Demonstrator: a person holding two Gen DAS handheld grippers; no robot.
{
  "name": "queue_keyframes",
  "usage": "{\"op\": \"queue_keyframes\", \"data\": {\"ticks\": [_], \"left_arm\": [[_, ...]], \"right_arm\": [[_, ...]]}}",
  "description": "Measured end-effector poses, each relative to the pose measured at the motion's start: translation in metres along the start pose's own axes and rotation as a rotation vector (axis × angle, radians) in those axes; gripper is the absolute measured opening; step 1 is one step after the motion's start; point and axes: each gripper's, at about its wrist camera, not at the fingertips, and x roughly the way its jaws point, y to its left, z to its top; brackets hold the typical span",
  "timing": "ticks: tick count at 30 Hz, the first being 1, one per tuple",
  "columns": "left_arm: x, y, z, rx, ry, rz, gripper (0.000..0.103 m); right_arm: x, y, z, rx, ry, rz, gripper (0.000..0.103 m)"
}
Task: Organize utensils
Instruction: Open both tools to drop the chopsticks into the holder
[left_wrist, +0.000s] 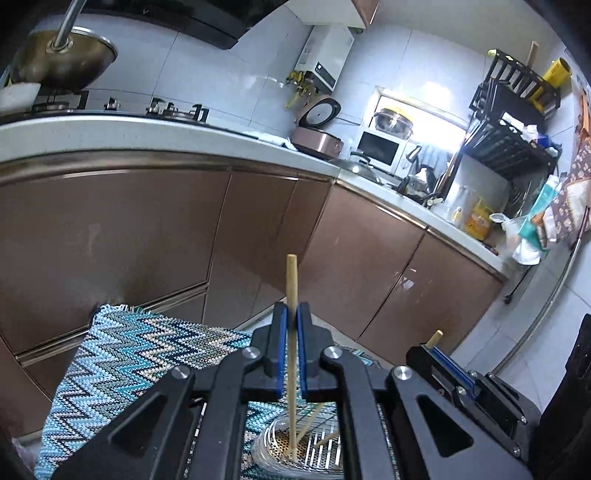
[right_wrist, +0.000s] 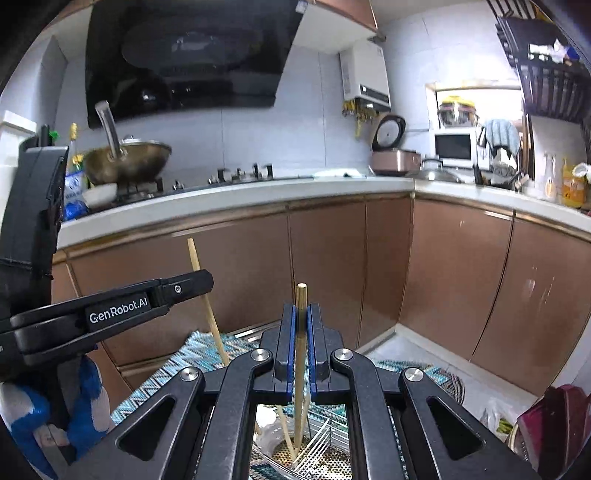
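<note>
We hold one chopstick in each set of tongs. Left tongs are clenched on a bamboo chopstick, held upright so its lower tip drops straight into the round strainer holder below. Right tongs are clenched on a second chopstick, also vertical, tip down inside the same holder. Vertical hold looks deliberate: it lines each stick up with the holder's opening so it can stand rather than tip out. A couple more chopsticks already lean inside against the wire divider. The holder sits on a zigzag woven mat, toward its near edge; the surface under the mat is hidden. Both tongs hang close together over the holder, so we judge the insert step nearly done; release comes next, and the sticks may lean once freed.
</note>
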Motion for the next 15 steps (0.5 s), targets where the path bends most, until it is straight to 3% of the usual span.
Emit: {"op": "queue_keyframes", "data": {"ticks": [8,10,12,15], "left_arm": [[0.026,0.018,-0.028,-0.042,0.020,-0.002,0.005],[0.027,0.020,-0.034,-0.043,0.031,-0.007,0.007],[0.024,0.021,-0.036,-0.035,0.040,-0.007,0.009],[0.009,0.022,-0.033,-0.028,0.033,-0.017,0.023]], "right_arm": [[0.020,-0.003,-0.025,0.013,0.054,-0.021,0.006],[0.020,-0.004,-0.030,0.020,0.064,-0.020,0.010],[0.017,-0.003,-0.032,0.023,0.067,-0.025,0.033],[0.008,-0.003,-0.031,0.027,0.052,-0.031,0.042]]}}
